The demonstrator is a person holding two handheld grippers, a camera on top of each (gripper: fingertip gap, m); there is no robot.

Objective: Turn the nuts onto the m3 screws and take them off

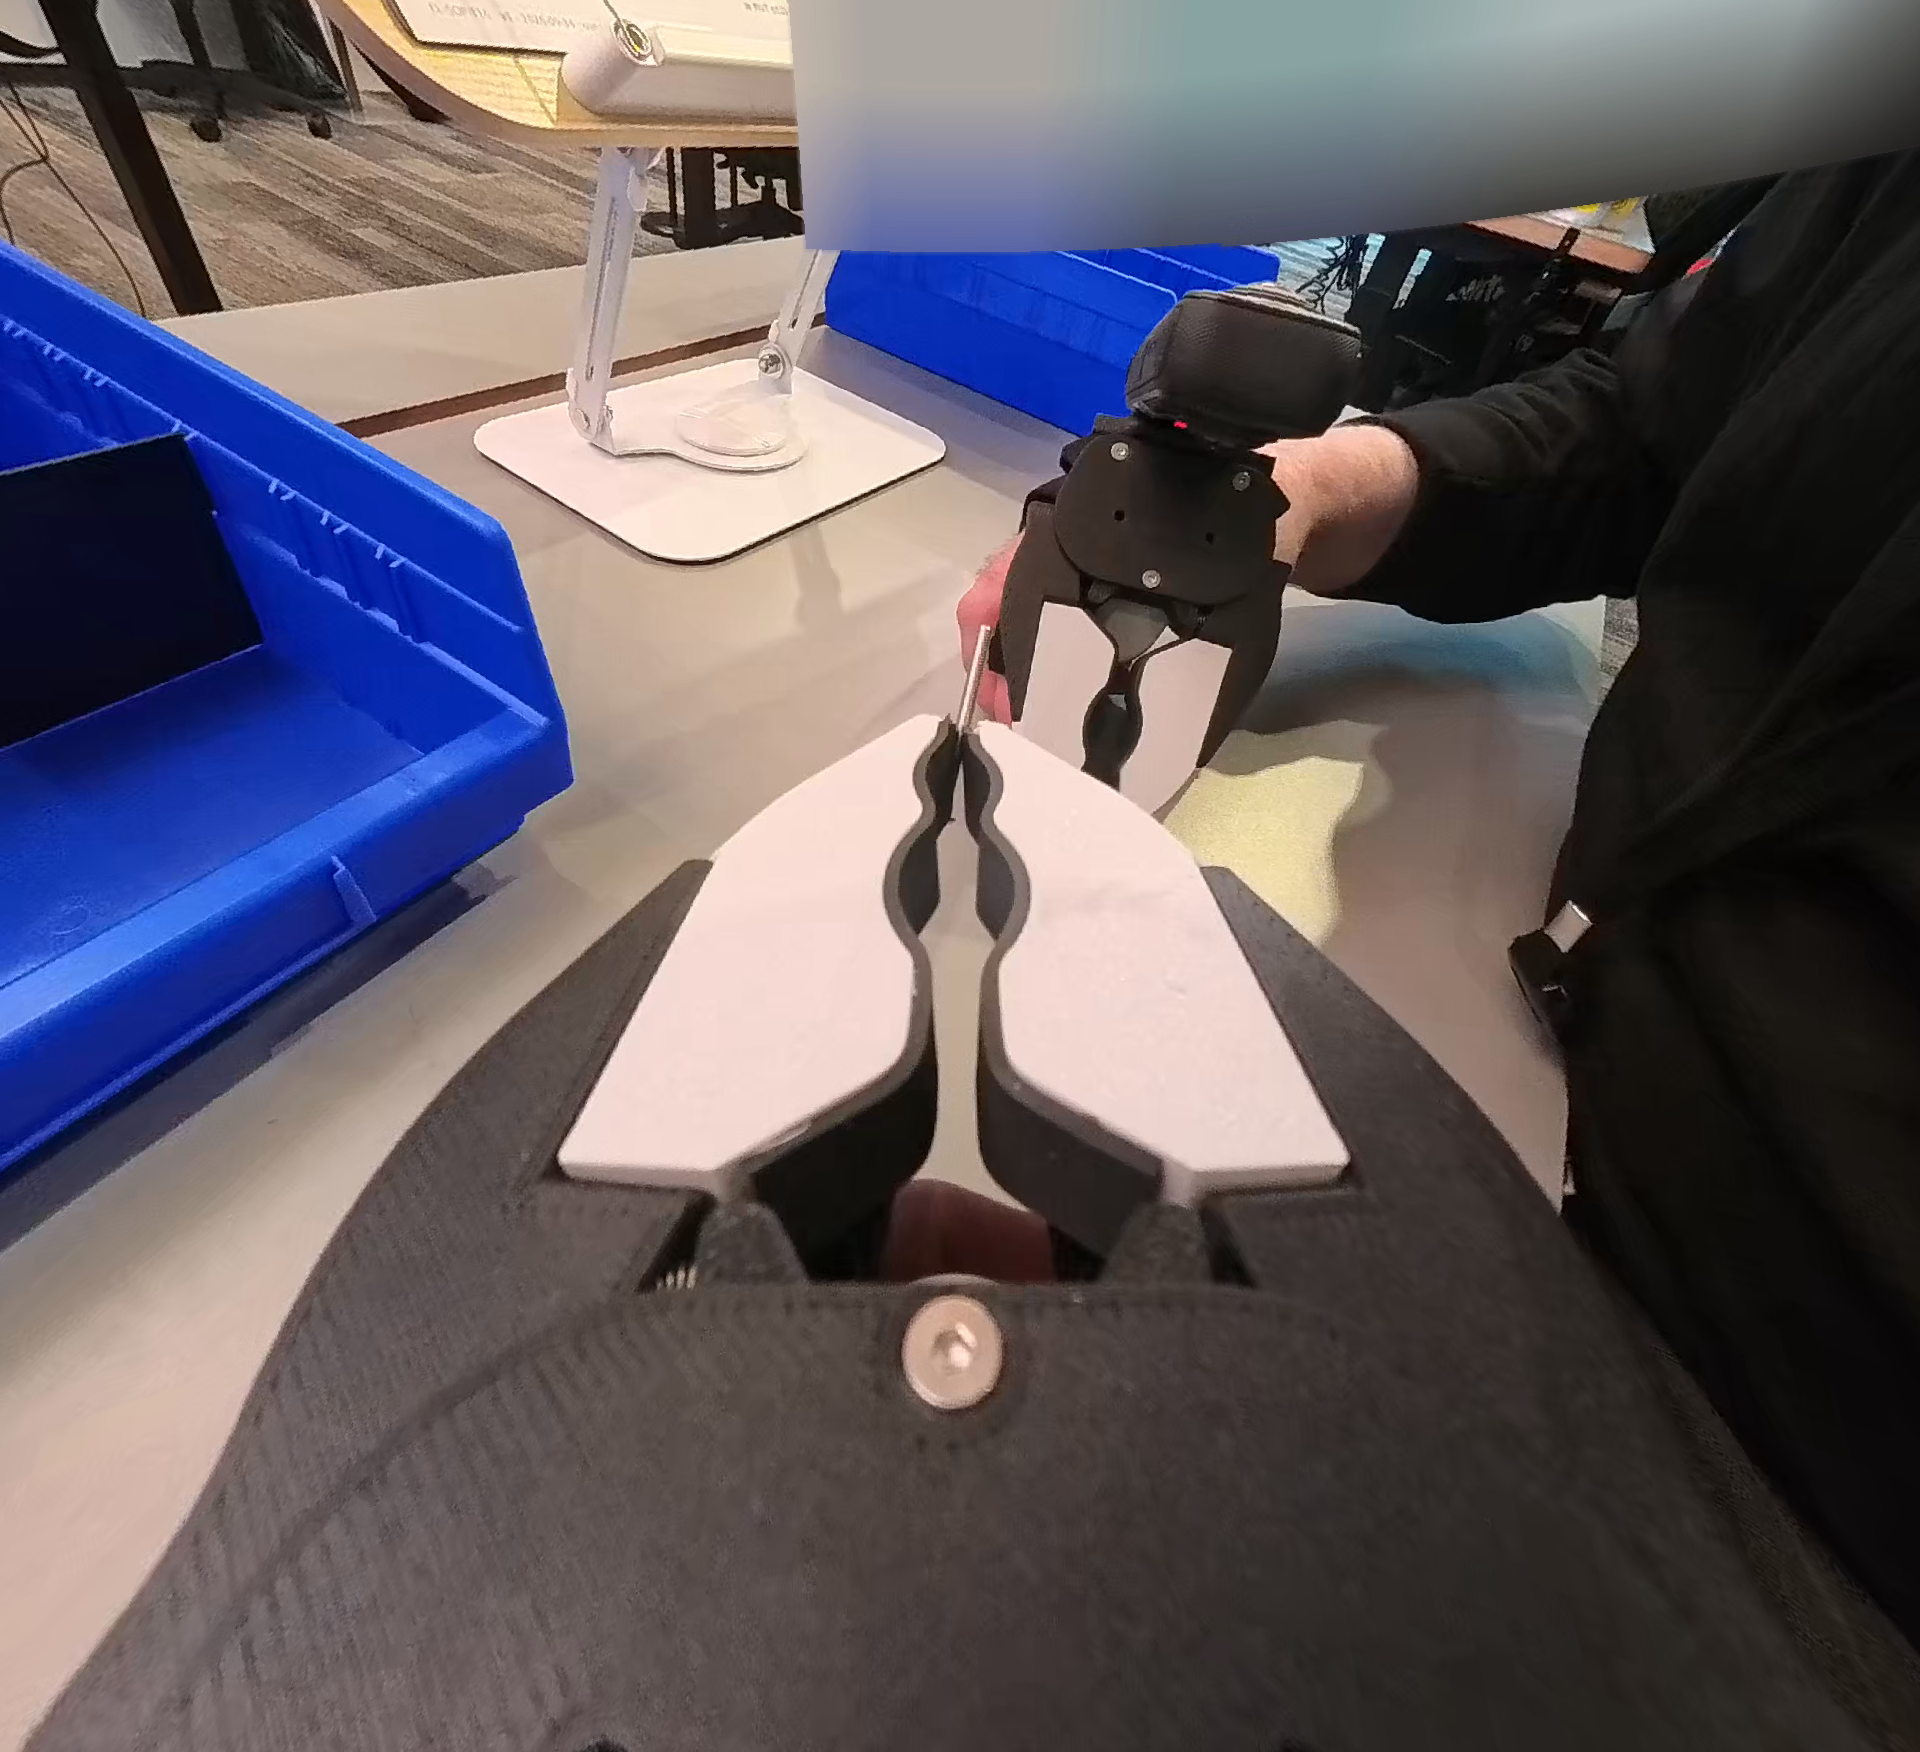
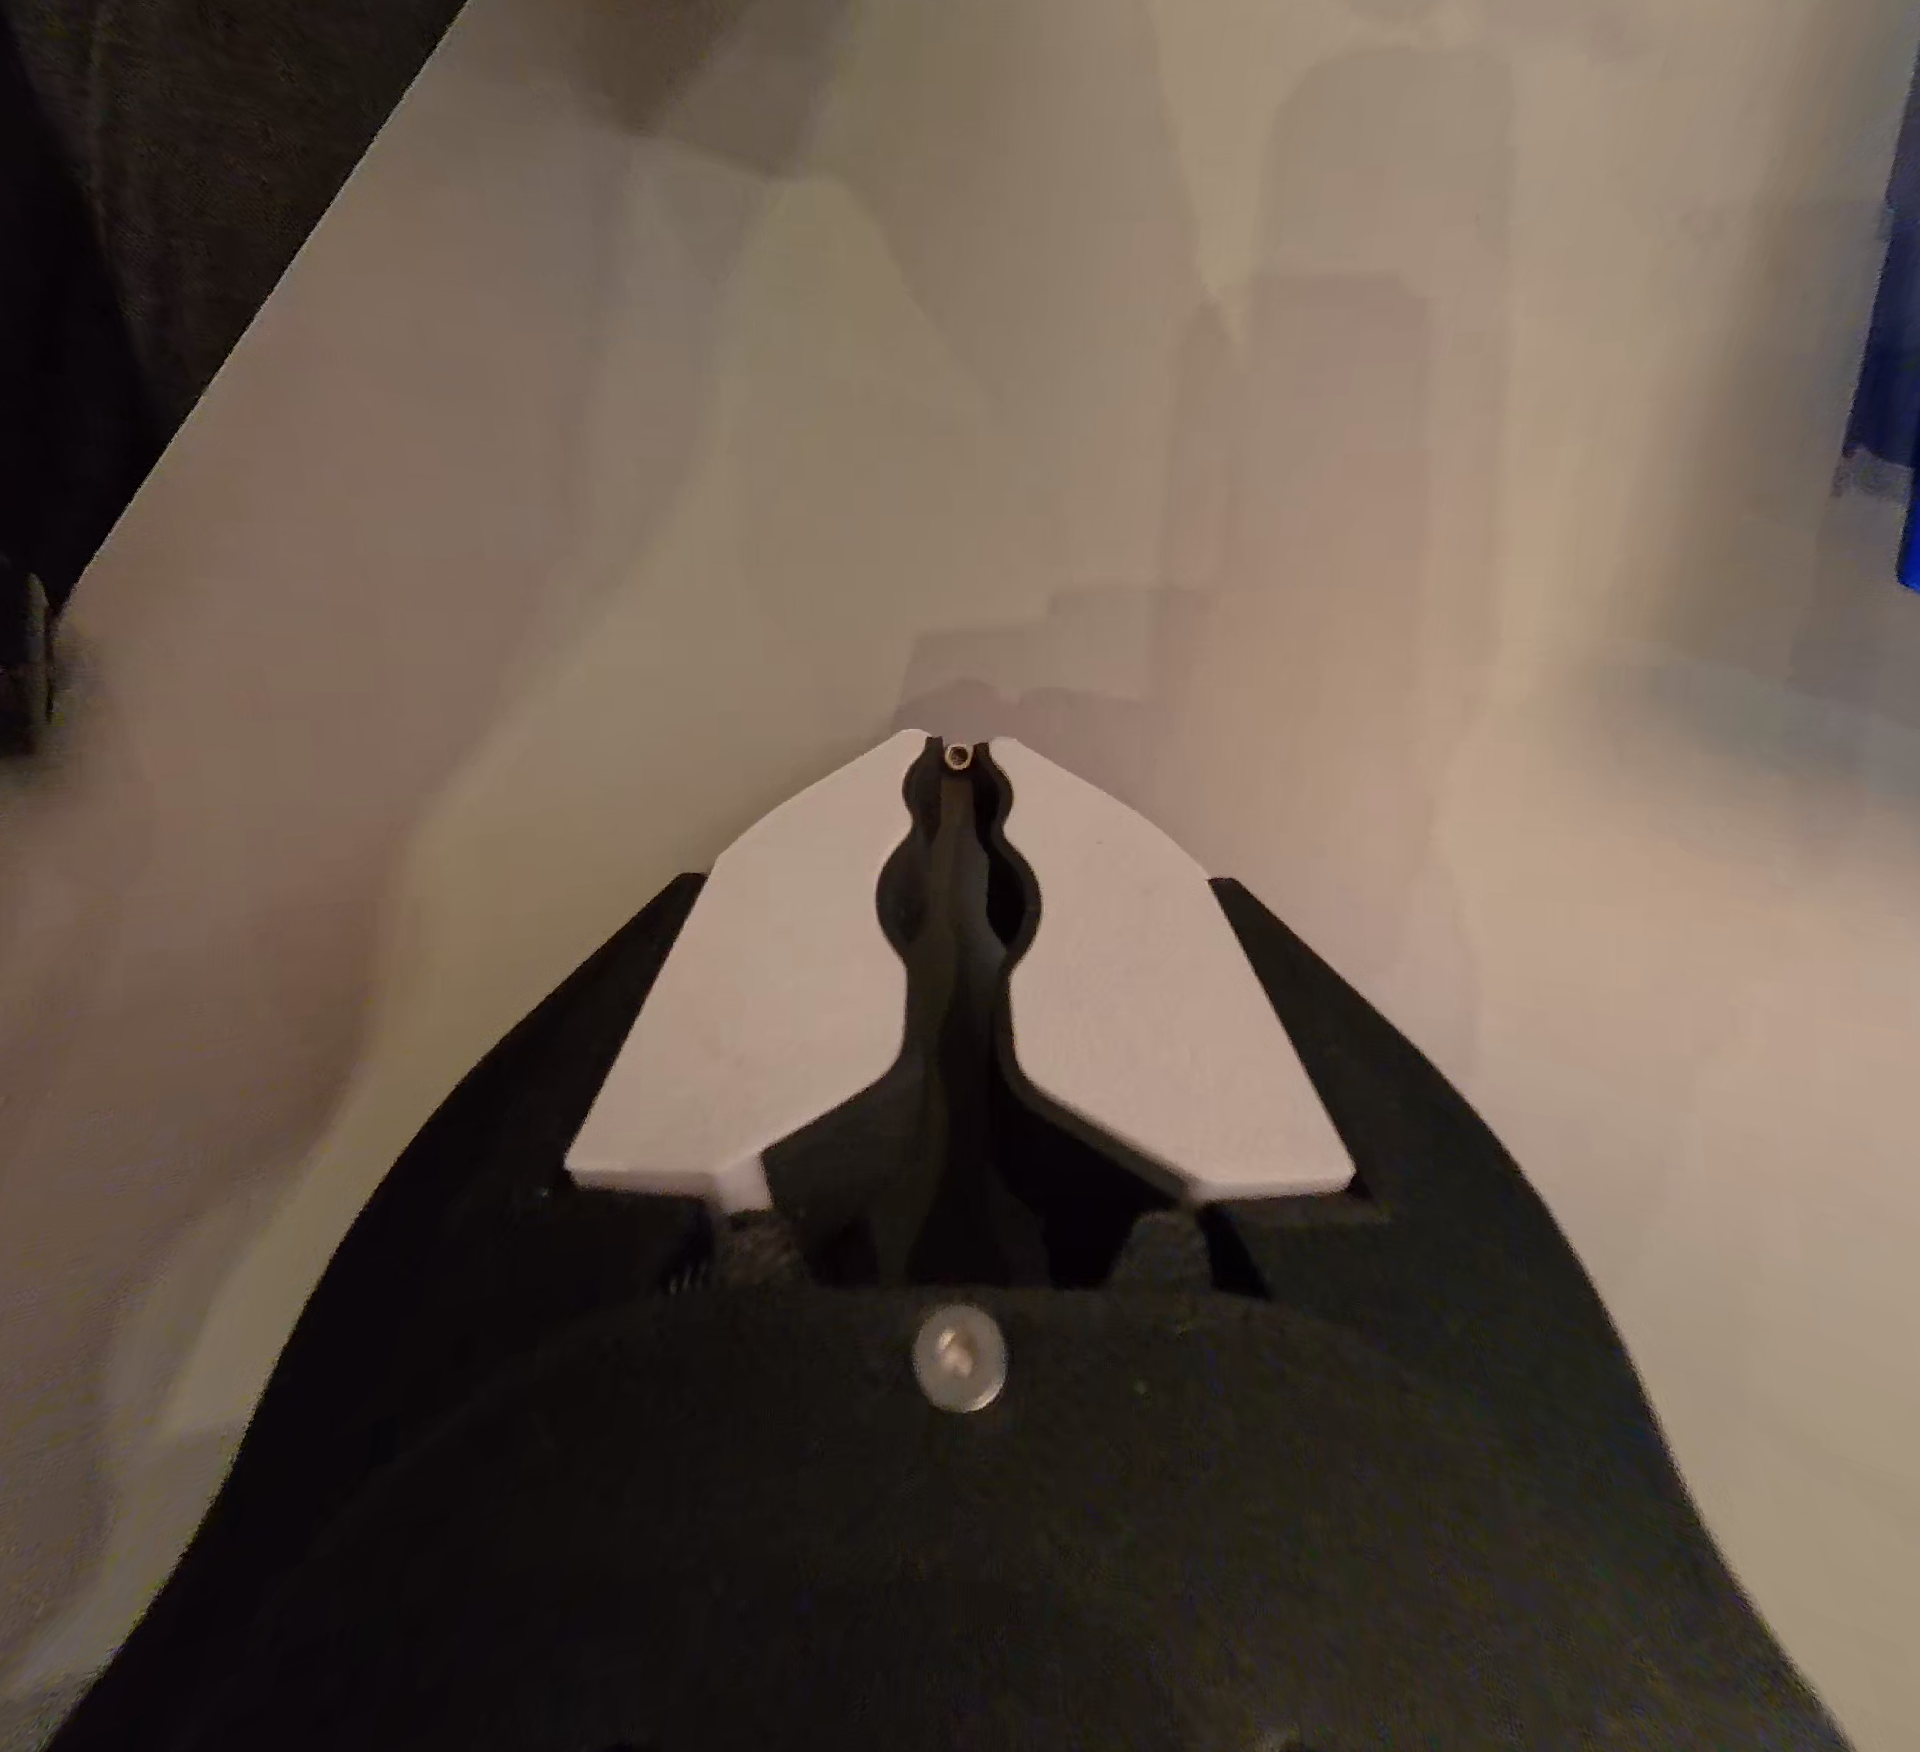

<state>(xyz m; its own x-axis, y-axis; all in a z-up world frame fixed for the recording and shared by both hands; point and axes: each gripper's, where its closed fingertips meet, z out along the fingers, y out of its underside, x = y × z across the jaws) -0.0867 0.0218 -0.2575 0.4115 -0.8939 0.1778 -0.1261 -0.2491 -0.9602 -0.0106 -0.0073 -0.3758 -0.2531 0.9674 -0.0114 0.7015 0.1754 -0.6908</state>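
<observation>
In the left wrist view my left gripper (image 1: 960,752) is shut on a thin silver M3 screw (image 1: 974,676) that stands up out of its tips. My right gripper (image 1: 1117,772) shows beyond it, pointing down at the grey table (image 1: 727,653), a little to the right of the screw and apart from it. In the right wrist view my right gripper (image 2: 960,752) is shut on a small silver nut (image 2: 958,756) pinched at its tips, hole facing the camera, above the table (image 2: 1039,352).
A large blue bin (image 1: 312,663) with a dark divider stands at the left, and another blue bin (image 1: 1039,320) is at the back. A white stand (image 1: 717,466) holds an instruction board. A person in black sits at the right. A blue edge (image 2: 1896,352) shows at far right. Some 15 cm of space lies between my two pairs of fingers.
</observation>
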